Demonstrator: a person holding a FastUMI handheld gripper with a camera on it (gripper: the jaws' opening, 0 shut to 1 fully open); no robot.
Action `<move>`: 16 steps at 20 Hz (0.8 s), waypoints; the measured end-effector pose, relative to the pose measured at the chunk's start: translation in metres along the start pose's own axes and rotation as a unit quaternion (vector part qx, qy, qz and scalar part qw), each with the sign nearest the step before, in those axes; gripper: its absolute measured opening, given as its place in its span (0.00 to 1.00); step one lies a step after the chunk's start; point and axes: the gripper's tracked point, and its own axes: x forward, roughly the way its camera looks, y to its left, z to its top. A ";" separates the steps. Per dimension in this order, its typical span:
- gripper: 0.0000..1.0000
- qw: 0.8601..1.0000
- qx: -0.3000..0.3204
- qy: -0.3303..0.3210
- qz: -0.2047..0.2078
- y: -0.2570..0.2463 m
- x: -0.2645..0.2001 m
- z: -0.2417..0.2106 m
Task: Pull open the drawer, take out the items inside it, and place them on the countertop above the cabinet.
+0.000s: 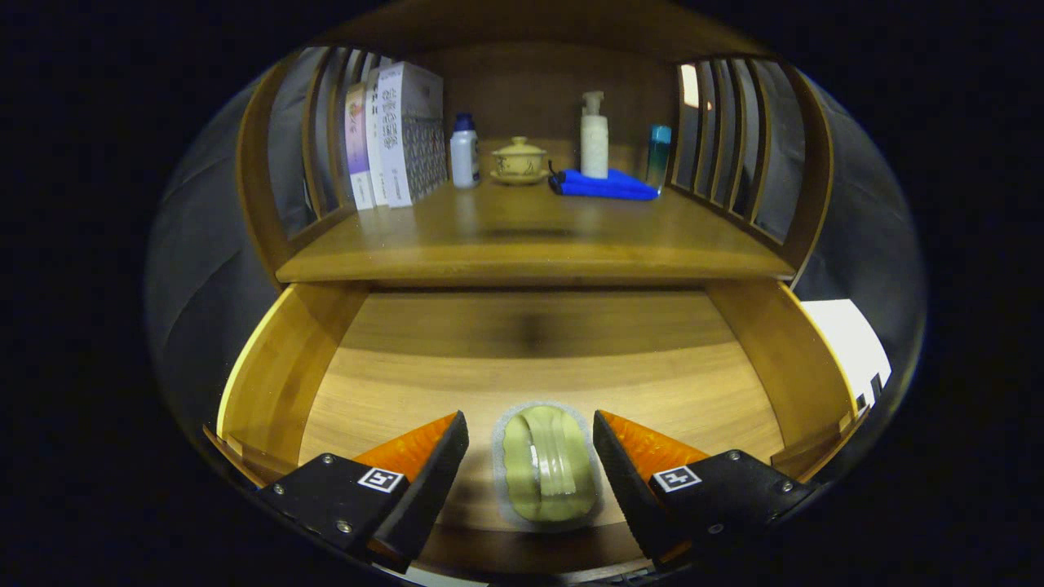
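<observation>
The wooden drawer [758,350] stands pulled out below the countertop [530,236]. On its floor, near the front, lies a pale green oval item in a clear wrapper [546,465]. My gripper [530,456] hovers over the drawer's front with its fingers open, one on each side of the green item, small gaps between the item and each finger. The rest of the drawer floor shows bare wood.
At the back of the countertop stand several boxes [400,139], a white bottle with a blue cap [464,152], a lidded ceramic cup on a saucer [519,160], a pump bottle [594,136], a folded blue cloth [608,186] and a teal bottle [658,153]. Slatted wooden sides flank the countertop.
</observation>
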 end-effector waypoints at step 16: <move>0.21 1.000 -0.012 -0.019 -0.009 -0.003 0.000 0.003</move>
